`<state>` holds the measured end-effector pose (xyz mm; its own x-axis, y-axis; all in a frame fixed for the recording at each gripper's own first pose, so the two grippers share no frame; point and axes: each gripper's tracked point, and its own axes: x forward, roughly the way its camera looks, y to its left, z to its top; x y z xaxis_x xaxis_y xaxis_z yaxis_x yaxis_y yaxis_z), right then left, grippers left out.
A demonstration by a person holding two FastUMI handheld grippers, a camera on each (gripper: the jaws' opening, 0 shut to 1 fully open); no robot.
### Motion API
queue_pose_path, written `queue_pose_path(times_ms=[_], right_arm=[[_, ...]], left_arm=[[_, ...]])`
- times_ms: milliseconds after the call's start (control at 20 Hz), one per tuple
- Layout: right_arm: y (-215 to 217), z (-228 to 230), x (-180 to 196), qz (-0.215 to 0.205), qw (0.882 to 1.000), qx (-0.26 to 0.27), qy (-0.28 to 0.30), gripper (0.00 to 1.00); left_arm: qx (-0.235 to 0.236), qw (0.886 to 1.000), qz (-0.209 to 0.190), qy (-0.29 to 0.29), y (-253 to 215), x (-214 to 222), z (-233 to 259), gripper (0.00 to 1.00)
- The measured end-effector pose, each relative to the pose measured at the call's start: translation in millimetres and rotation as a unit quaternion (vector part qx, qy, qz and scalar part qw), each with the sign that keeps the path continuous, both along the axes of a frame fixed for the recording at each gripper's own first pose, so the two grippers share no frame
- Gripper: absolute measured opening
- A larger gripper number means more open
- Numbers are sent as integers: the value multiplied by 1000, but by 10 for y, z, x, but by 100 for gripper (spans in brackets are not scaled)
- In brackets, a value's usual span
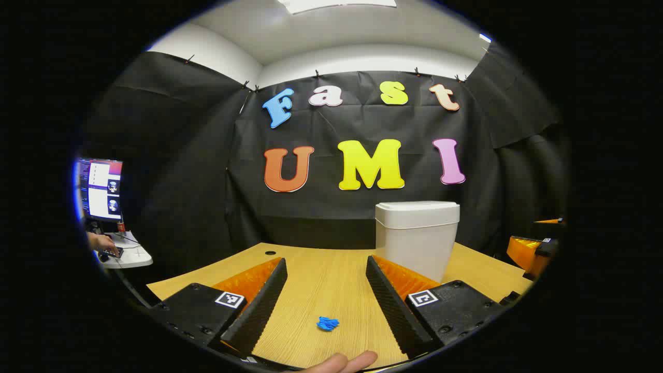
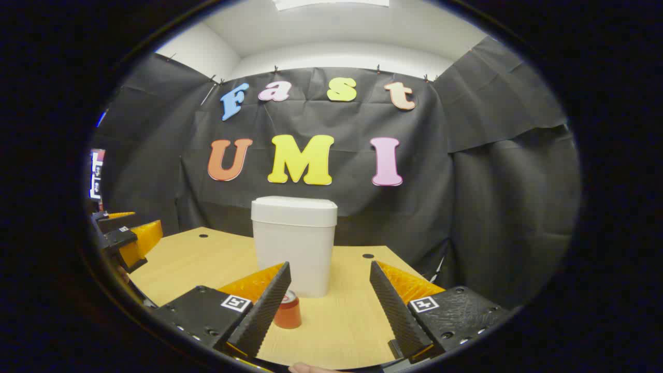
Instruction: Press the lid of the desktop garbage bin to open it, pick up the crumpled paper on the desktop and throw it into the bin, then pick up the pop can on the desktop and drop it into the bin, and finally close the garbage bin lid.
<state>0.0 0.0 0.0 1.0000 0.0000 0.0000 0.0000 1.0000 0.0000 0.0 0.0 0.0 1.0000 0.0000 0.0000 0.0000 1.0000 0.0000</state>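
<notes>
Hovering above light wooden desktop (image 1: 321, 269), left gripper (image 1: 326, 290) fingers spread wide, clamping nothing. Small blue crumpled paper (image 1: 327, 324) lying between them, well in front of white plastic desktop garbage bin (image 1: 417, 235), lid down. Right gripper (image 2: 329, 295) likewise spread and empty; red pop can (image 2: 288, 312) upright just before bin, beside its left finger.

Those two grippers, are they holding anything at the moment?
Nothing. The left gripper and right gripper are both open over the table, with the crumpled paper and pop can untouched.
</notes>
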Motion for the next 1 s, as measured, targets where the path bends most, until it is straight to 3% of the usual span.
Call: queue_pose_path(times_ms=[150,450,1000], right_arm=[[-56,-37,13,-1,1000,9,2,98],[-119,-94,12,-11,1000,-1,1,97],[-60,-159,58,-5,1000,-12,8,95]], left_arm=[[22,1000,-2,5,-41,-14,-29,99],[18,999,-38,21,-254,-51,-142,99],[15,999,-28,28,-138,-24,-215,100]])
